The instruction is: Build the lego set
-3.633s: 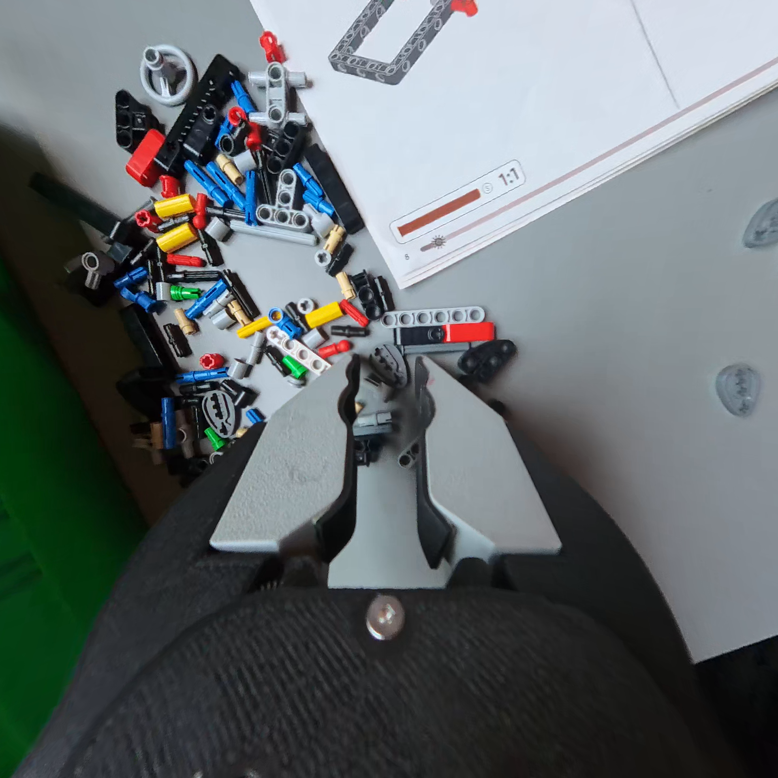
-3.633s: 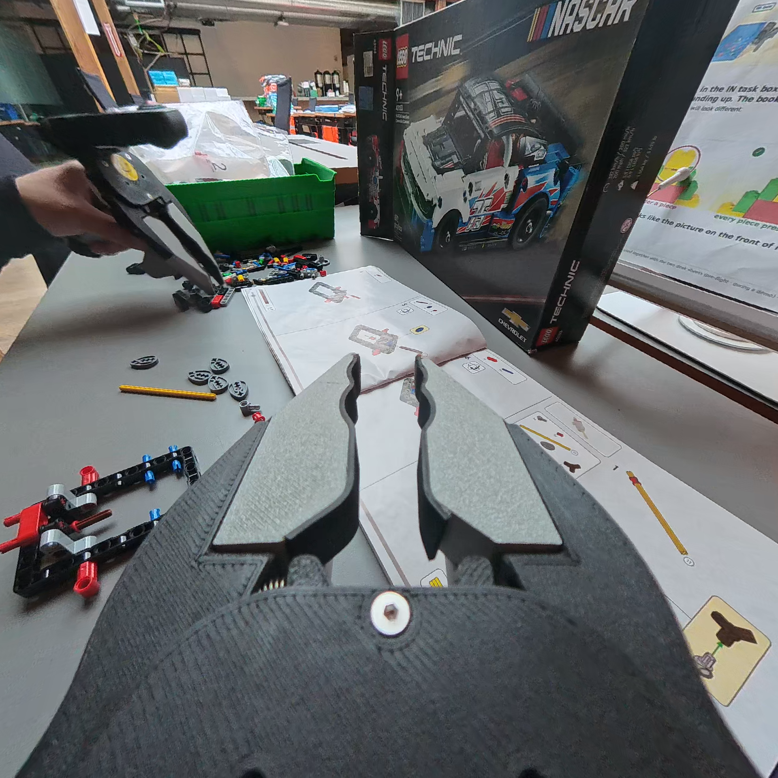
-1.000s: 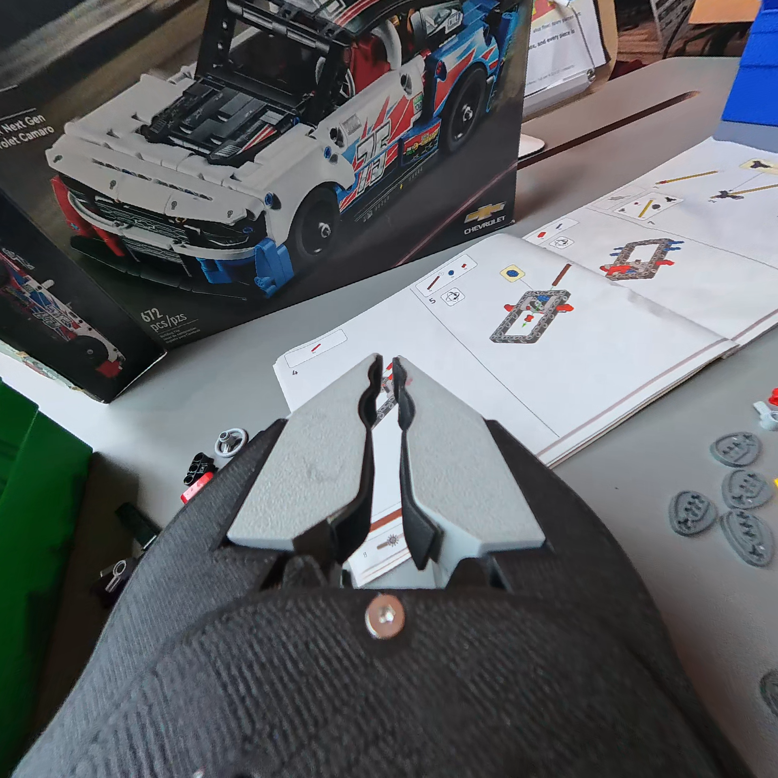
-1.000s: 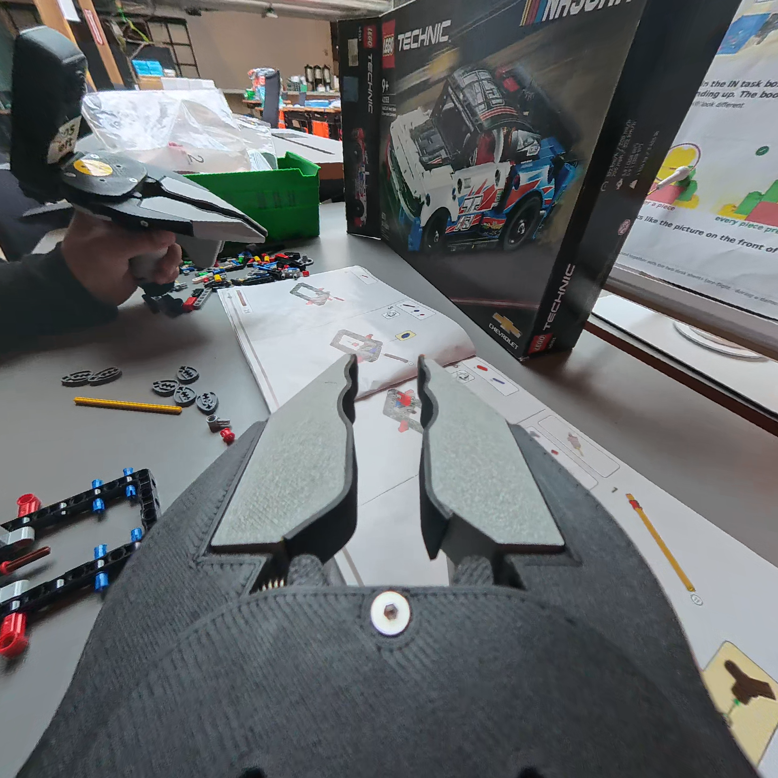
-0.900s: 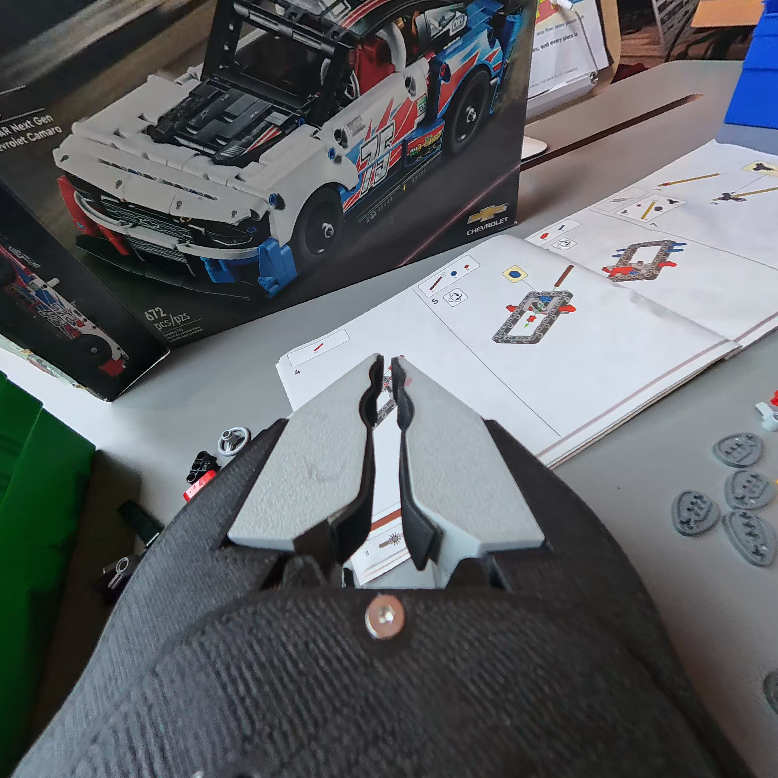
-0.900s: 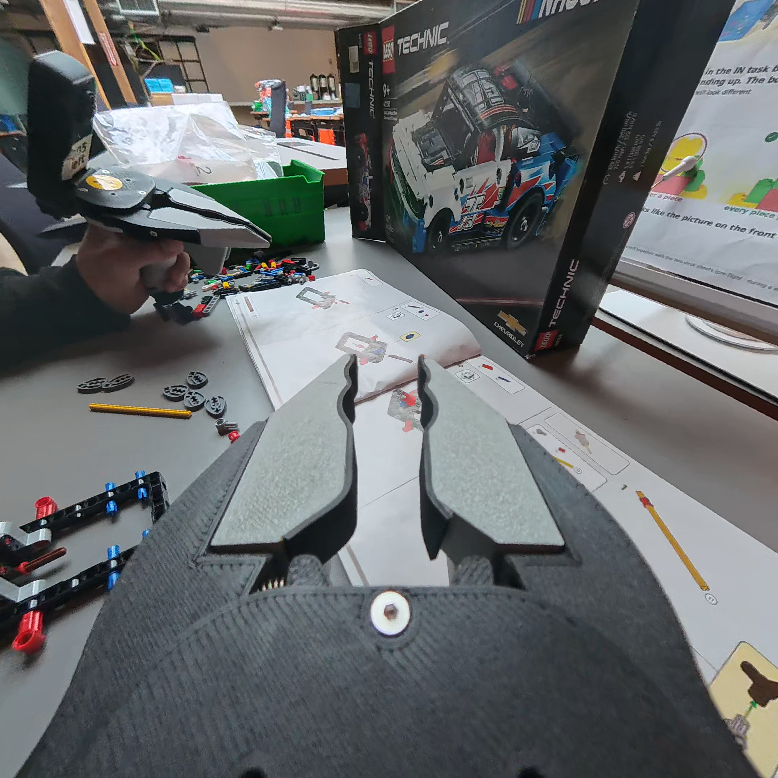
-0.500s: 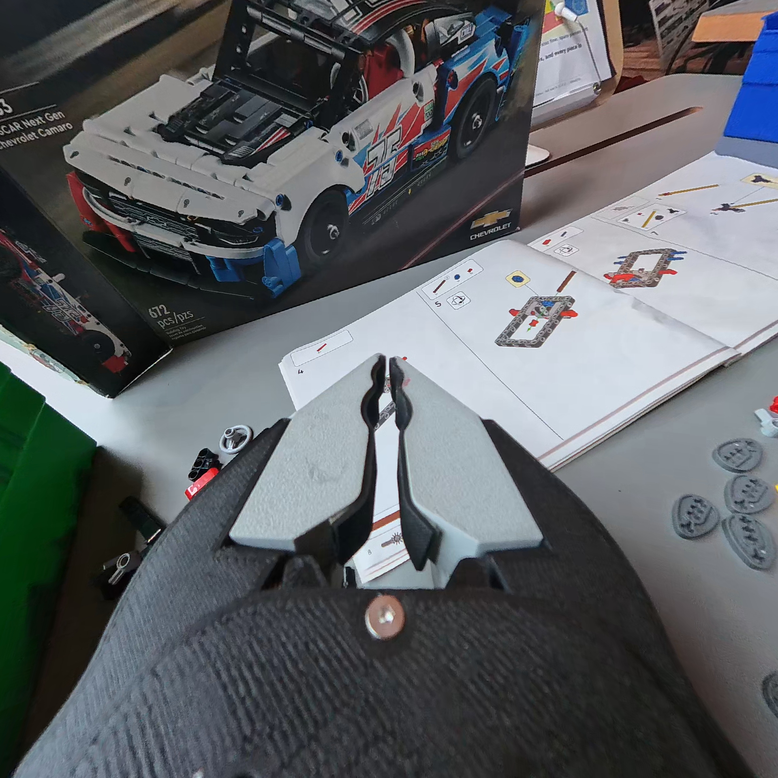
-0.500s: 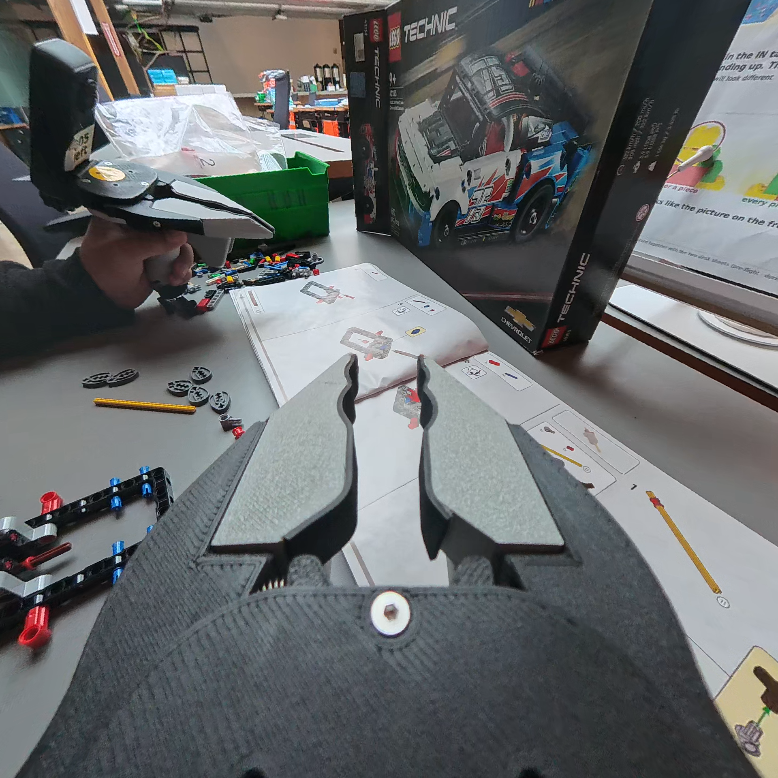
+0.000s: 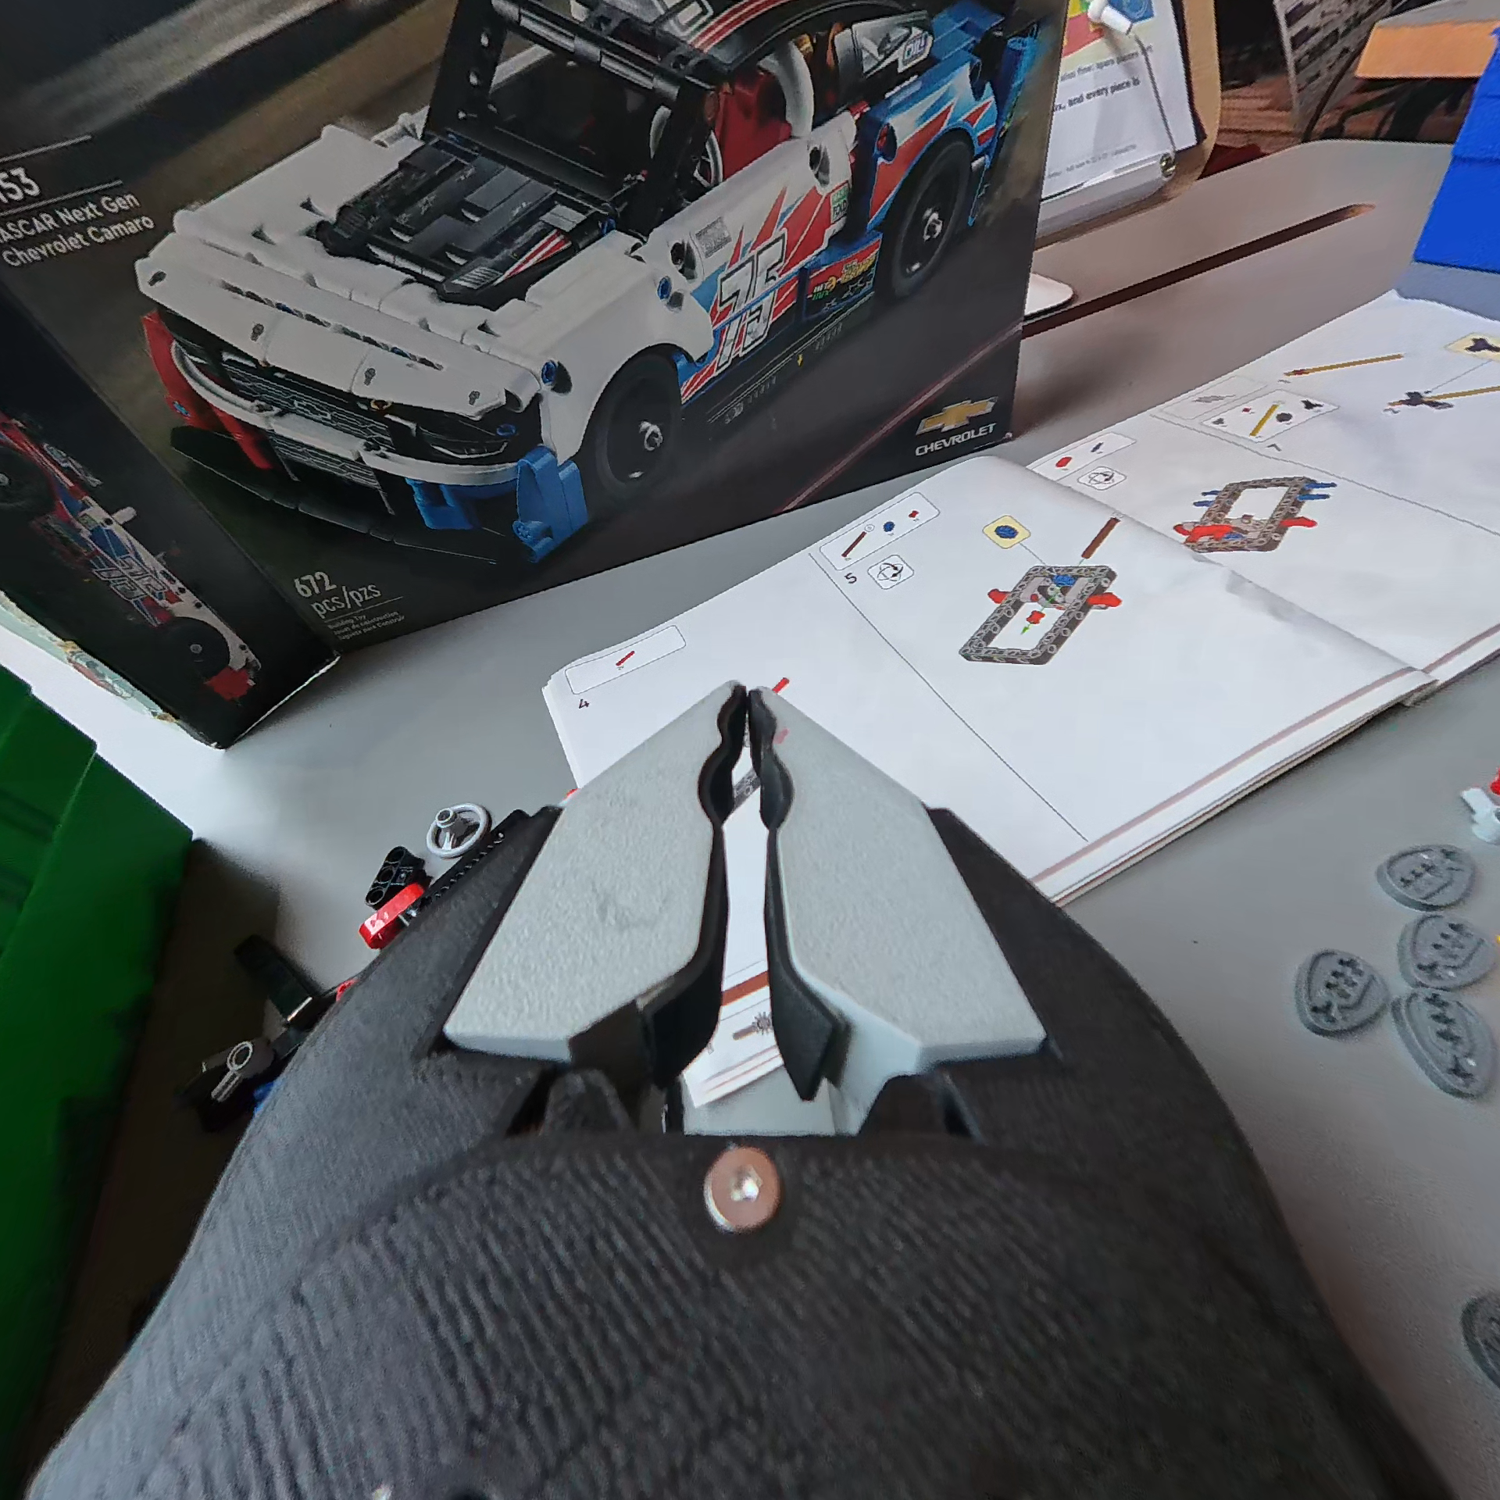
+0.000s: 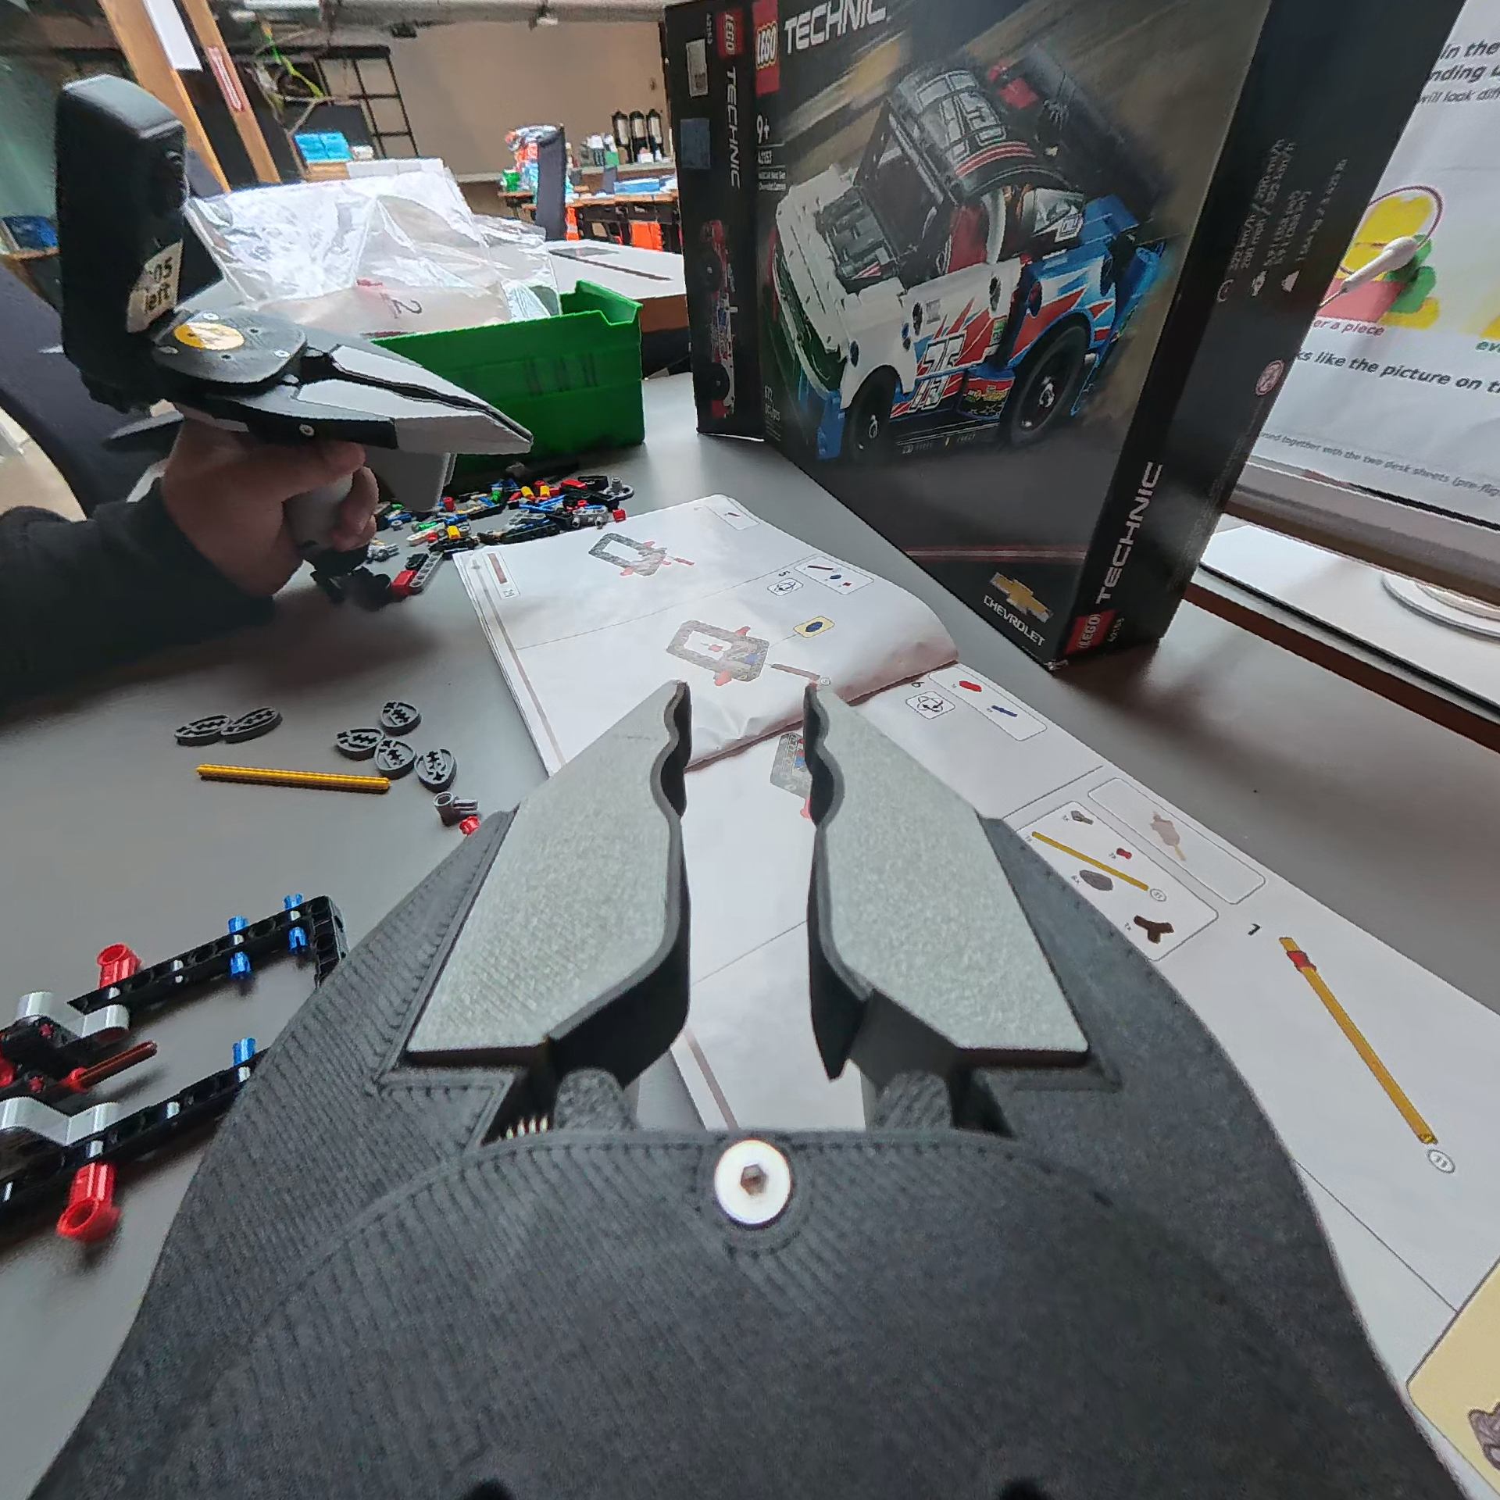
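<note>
Left gripper (image 9: 748, 700) is held nearly closed, right gripper (image 10: 745, 700) parted, both empty; only a black beam frame with coloured pins (image 10: 154, 1047) is built, many small mixed-colour loose pieces (image 10: 519, 507) left.

A half-built black beam frame (image 10: 162, 1047) with blue and red pins and grey connectors lies flat at the near left of the grey surface (image 10: 203, 852). Beyond it lie a yellow axle (image 10: 292, 778) and several dark oval pieces (image 10: 395, 751), with the mixed loose pile (image 10: 503, 519) farther back. The instruction booklet (image 10: 649, 601) lies open to their right.
</note>
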The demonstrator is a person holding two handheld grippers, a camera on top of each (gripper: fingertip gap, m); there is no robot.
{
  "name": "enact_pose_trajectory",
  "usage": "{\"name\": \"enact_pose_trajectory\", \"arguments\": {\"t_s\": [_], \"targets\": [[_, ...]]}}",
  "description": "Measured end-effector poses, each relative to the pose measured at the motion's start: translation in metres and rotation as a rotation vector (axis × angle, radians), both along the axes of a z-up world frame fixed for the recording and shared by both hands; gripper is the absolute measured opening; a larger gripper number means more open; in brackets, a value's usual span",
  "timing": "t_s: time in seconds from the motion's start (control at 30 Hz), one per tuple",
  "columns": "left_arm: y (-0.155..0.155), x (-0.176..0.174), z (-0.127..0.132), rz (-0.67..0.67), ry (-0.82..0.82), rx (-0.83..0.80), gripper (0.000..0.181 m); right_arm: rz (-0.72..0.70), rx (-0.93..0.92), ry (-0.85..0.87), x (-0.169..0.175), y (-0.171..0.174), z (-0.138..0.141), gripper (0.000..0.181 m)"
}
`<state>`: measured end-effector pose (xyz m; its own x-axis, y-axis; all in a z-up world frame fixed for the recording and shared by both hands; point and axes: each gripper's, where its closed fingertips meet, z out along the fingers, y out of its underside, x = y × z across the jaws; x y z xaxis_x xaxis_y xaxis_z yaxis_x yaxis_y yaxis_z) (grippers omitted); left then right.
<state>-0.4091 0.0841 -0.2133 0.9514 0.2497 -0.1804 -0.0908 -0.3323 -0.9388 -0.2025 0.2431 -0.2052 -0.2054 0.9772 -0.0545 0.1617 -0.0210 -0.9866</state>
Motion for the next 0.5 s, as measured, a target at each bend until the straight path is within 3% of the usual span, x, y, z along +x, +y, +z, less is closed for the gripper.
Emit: {"name": "enact_pose_trajectory", "arguments": {"t_s": [0.17,0.27,0.4,0.5], "targets": [[-0.005,-0.002,0.009,0.034,0.037,0.032,0.000,-0.006,-0.001,0.002,0.001,0.001,0.000,0.024],[-0.014,-0.005,0.028,0.086,0.110,0.094,0.000,-0.011,-0.001,0.004,0.001,0.002,0.001,0.024],[-0.049,-0.019,0.050,0.202,0.119,0.186,0.000,-0.012,0.016,0.004,0.003,0.000,0.001,0.024],[-0.079,-0.031,0.049,0.256,0.101,0.197,0.000,-0.010,0.032,0.005,0.004,-0.002,0.001,0.023]]}}
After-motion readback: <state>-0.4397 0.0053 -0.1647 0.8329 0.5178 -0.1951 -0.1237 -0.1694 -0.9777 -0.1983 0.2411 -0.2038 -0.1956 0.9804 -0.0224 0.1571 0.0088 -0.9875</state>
